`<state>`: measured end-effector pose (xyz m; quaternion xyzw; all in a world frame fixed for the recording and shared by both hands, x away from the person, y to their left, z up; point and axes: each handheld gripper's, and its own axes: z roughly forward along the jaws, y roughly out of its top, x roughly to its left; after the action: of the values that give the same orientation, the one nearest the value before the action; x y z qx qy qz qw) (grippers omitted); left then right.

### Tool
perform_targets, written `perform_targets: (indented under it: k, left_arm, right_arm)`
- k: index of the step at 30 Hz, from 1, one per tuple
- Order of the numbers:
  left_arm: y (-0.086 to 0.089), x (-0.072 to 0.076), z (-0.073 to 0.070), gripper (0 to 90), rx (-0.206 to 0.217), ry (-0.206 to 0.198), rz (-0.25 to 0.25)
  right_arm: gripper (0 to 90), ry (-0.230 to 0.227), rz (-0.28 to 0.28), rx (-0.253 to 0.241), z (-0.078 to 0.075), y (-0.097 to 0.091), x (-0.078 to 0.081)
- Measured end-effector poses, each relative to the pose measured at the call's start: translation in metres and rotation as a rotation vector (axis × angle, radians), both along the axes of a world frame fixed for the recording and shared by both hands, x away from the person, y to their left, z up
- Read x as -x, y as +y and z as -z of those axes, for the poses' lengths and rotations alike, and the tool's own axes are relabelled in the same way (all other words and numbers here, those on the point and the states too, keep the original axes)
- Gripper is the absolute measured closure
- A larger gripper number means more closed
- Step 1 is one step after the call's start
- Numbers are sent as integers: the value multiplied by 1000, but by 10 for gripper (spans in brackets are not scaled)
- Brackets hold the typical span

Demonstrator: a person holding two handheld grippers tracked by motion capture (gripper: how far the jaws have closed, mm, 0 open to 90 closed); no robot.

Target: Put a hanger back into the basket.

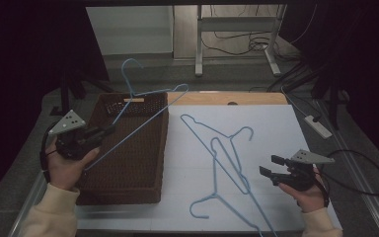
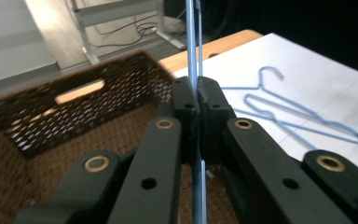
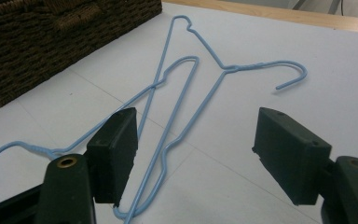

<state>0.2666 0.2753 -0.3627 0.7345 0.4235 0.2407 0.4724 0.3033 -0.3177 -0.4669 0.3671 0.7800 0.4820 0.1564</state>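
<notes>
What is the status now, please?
Left gripper shut on hanger over basket. Right gripper open, empty. Two hangers crossed on table.

My left gripper (image 2: 197, 100) hides the held hanger (image 2: 192, 42) at its pads; near my right gripper (image 1: 276, 170), a hanger (image 1: 237, 210) runs off-frame.

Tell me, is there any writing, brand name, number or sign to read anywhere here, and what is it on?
None: no words, brands, numbers or signs can be read in these pictures.
The brown woven basket, the blue wire hangers on the white table, the held hanger, and both grippers, left and right, carry no readable marks.
The white power strip on the floor is too small to tell.
</notes>
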Motion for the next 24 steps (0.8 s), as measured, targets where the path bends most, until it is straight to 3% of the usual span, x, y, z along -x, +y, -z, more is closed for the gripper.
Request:
perform_targets:
  k: [9,16,24]
  left_arm:
    - [36,-2,17,874,-10,40,-82]
    - [50,0,28,874,-20,62,-86]
    - [50,-1,39,874,-35,91,-71]
  right_arm:
    - [297,20,1,12,3,1,-1]
    - [293,30,3,18,5,1,-2]
    - [288,36,1,23,6,1,-2]
